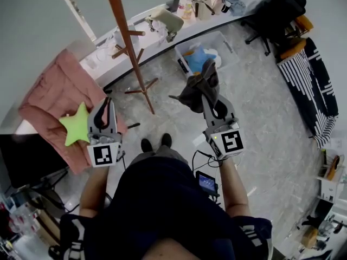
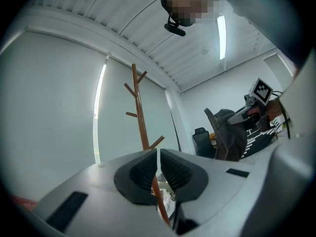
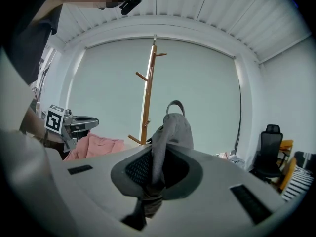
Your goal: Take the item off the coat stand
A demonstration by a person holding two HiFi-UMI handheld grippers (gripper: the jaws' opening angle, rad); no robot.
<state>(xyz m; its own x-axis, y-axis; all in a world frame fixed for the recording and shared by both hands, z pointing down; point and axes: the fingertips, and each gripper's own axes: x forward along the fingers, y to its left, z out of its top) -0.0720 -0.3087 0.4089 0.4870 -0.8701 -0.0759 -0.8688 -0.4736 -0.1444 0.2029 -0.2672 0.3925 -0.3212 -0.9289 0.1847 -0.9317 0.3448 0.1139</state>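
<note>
The wooden coat stand [image 1: 126, 39] rises at the upper left of the head view, and its pegs that show are bare. A grey garment [image 1: 199, 84] hangs clear of the stand, to its right, over the floor. My right gripper [image 1: 208, 97] is shut on it. In the right gripper view the cloth [image 3: 173, 127] is pinched between the pads of the right gripper [image 3: 155, 169], with the stand [image 3: 147, 98] behind. My left gripper [image 1: 107, 106] is shut and holds nothing, near the stand's base. The left gripper view shows the left gripper [image 2: 158, 169], the stand [image 2: 139, 112] and the garment [image 2: 229, 135].
A pink-covered seat [image 1: 57, 91] with a green star cushion [image 1: 77, 124] is at the left. A white bin [image 1: 222, 41] with a blue soft toy stands behind the garment. A black office chair [image 1: 276, 10] and striped fabric [image 1: 309, 85] are at the right. A small device with cables [image 1: 207, 182] lies by the person's feet.
</note>
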